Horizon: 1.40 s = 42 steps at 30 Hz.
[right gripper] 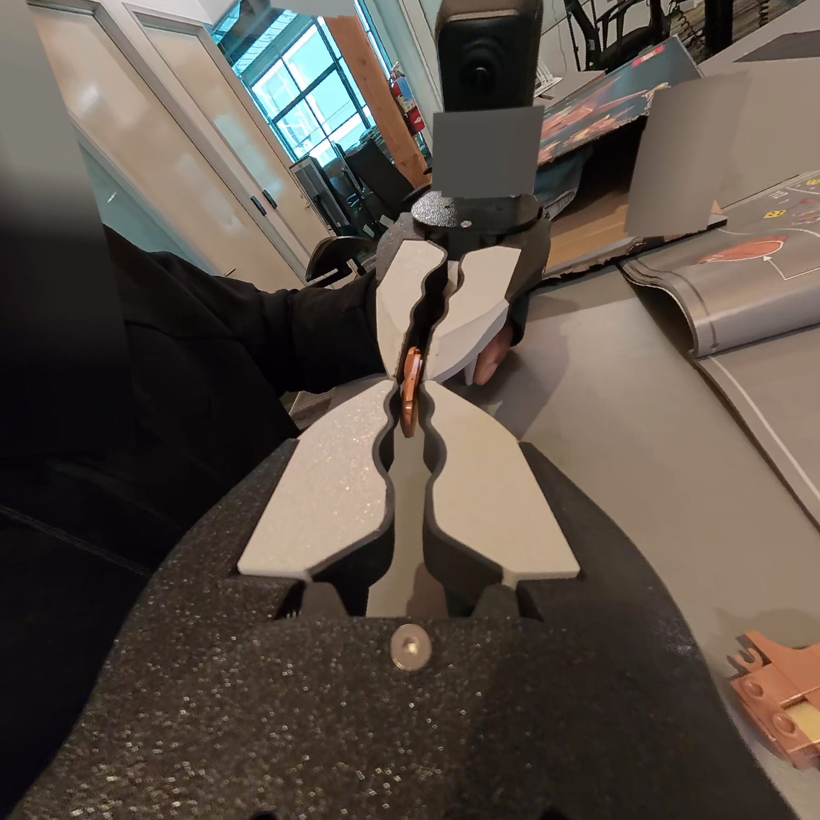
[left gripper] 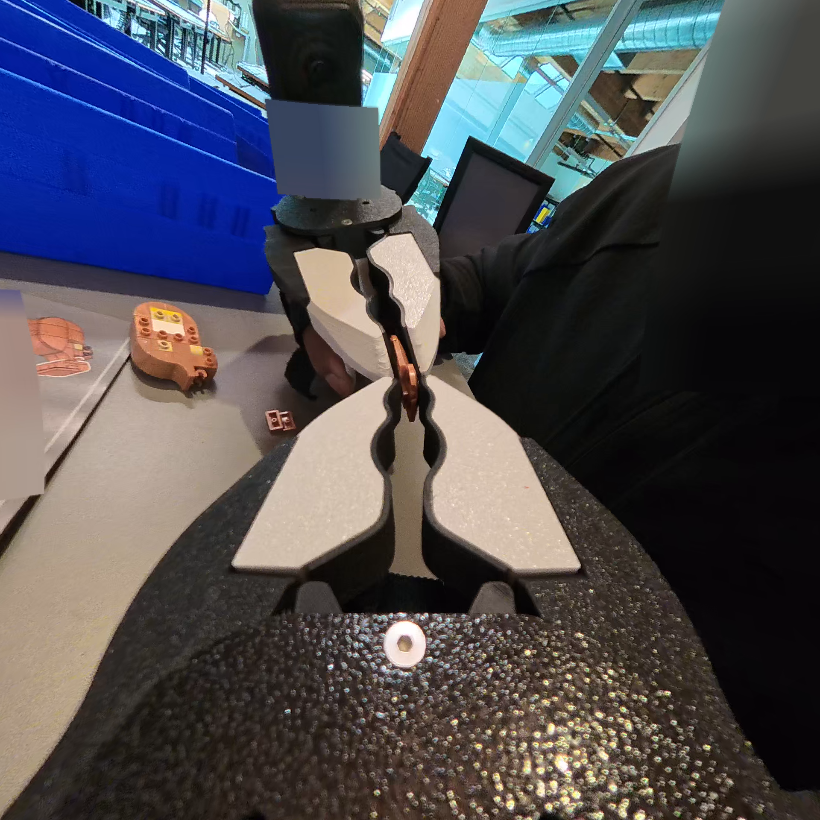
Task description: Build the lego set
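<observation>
My two grippers face each other tip to tip above the grey table [left gripper: 133, 466]. My left gripper [left gripper: 408, 388] is shut on a small flat brown lego piece [left gripper: 410, 395]. My right gripper [right gripper: 410, 392] is shut on another small brown piece [right gripper: 409, 412]. The two pieces overlap and touch between the tips. The right gripper shows opposite in the left wrist view [left gripper: 401, 361]. The left gripper shows opposite in the right wrist view [right gripper: 413, 360]. A brown partly built lego body [left gripper: 171, 344] with yellow and white studs lies on the table to the left, also in the right wrist view [right gripper: 781, 696].
A small loose brown plate [left gripper: 279, 419] lies on the table near the grippers. An open instruction booklet [right gripper: 732, 284] lies beside the build. Blue bins [left gripper: 111, 177] stand at the back. The set's box [right gripper: 599, 111] lies beyond the booklet. A person's black sleeve [left gripper: 577, 310] is close by. My two grippers' fingertips are within a few centimetres of each other.
</observation>
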### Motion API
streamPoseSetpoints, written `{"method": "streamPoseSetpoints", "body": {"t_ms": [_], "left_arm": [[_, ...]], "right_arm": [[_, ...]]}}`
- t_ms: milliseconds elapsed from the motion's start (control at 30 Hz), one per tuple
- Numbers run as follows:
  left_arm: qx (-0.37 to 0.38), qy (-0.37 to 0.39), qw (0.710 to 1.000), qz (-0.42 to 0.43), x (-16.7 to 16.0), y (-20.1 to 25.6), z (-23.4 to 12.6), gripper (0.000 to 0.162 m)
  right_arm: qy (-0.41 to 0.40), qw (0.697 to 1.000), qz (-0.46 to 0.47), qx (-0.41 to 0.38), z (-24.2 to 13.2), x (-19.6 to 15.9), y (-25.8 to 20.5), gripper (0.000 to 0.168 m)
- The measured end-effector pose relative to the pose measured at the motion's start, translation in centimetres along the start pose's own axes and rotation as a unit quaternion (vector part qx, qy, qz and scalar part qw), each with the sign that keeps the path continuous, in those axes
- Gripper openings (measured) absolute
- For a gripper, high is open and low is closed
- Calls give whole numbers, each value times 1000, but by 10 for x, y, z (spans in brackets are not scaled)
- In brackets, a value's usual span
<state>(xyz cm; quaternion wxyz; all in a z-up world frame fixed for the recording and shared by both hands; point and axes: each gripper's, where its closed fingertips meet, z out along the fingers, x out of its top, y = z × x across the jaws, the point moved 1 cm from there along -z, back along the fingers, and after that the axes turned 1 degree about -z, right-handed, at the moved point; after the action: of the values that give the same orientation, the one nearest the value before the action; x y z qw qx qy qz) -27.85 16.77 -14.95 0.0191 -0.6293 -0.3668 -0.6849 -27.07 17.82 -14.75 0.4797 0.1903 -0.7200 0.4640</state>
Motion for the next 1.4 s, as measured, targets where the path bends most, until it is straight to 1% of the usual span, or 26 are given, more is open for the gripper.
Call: {"method": "streamPoseSetpoints", "body": {"t_ms": [467, 767, 967, 1033, 1133, 1400], "left_arm": [[-33, 17, 998, -53, 0, 4, 0, 7], [-26, 14, 997, -67, -1, 2, 0, 6], [3, 10, 999, -38, 2, -2, -2, 6], [15, 4, 1000, -20, 1, -3, -1, 9], [26, 2, 1000, -5, 1, -4, -1, 6], [50, -21, 998, 35, -3, -6, -1, 6]], "right_arm": [[-12, 999, -47, -15, 1, -1, -4, 8], [-20, 997, -64, -28, 2, -2, -3, 8], [-10, 997, -56, -45, 0, 0, 3, 6], [-13, 997, -62, -52, 0, 0, 5, 6], [-14, 996, -70, -56, 0, 0, 5, 6], [-26, 995, -72, -59, 1, -4, 6, 6]]}}
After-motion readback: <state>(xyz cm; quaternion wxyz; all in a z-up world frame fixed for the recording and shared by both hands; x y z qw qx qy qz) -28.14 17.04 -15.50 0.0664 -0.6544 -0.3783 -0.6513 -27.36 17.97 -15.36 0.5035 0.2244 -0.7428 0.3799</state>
